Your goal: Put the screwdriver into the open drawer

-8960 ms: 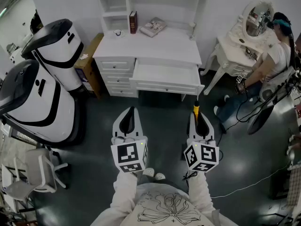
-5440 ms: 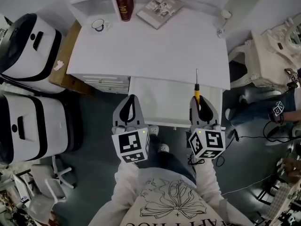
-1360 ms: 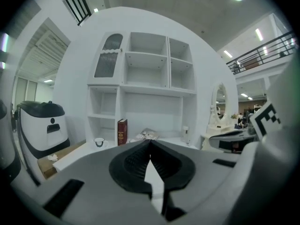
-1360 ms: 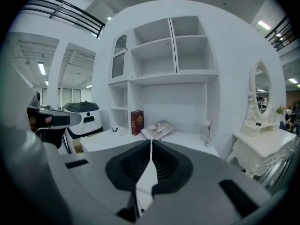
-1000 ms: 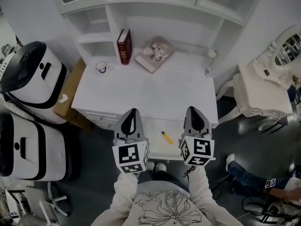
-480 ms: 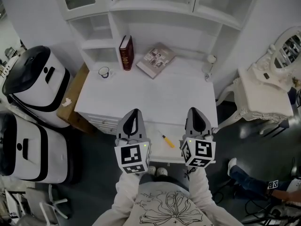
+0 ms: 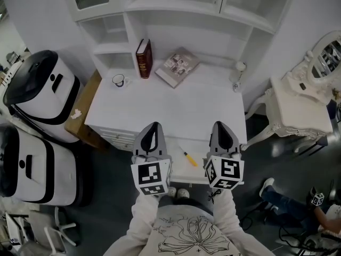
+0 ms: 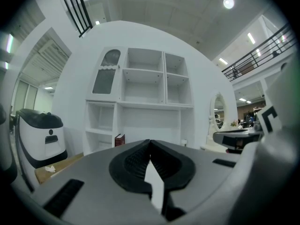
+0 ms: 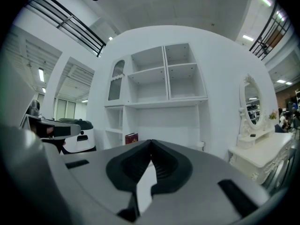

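Screwdriver in open drawer, drawer largely hidden

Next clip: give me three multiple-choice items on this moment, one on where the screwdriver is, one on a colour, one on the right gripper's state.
1. Where does the screwdriver lie?
A. on the desk top
B. in the open drawer
C. on the floor

2. What colour is the upright book?
A. blue
B. dark red
C. green

3. How is the right gripper?
A. wide open
B. shut on the screwdriver
C. shut and empty

Key:
1 B, the head view shows it lying inside the open drawer.
2 B, its cover shows dark red.
3 C, its own view shows the jaws meeting with nothing between them.
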A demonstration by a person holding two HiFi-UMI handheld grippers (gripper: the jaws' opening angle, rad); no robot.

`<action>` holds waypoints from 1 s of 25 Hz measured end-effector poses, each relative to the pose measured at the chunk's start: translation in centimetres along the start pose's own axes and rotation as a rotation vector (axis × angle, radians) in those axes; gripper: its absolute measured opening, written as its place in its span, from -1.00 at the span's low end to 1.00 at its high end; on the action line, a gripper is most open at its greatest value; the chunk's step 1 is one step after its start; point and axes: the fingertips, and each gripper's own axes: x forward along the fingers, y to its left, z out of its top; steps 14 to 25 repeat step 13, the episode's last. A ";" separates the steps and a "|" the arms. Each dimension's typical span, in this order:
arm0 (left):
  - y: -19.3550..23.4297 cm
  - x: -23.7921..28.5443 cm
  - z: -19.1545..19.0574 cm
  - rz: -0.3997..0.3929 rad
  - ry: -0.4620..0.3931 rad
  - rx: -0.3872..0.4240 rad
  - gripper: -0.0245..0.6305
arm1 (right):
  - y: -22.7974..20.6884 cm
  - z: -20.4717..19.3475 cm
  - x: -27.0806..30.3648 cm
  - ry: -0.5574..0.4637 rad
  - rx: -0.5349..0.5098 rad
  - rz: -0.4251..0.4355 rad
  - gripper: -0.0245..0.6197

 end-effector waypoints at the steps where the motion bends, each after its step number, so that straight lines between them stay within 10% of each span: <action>1: 0.0 0.0 0.0 0.000 0.000 0.001 -0.91 | 0.0 -0.1 0.0 0.001 -0.001 0.000 -0.91; 25: -0.5 0.1 -0.4 -0.007 0.005 -0.001 -0.91 | -0.2 -0.6 0.0 0.015 0.000 0.001 -0.91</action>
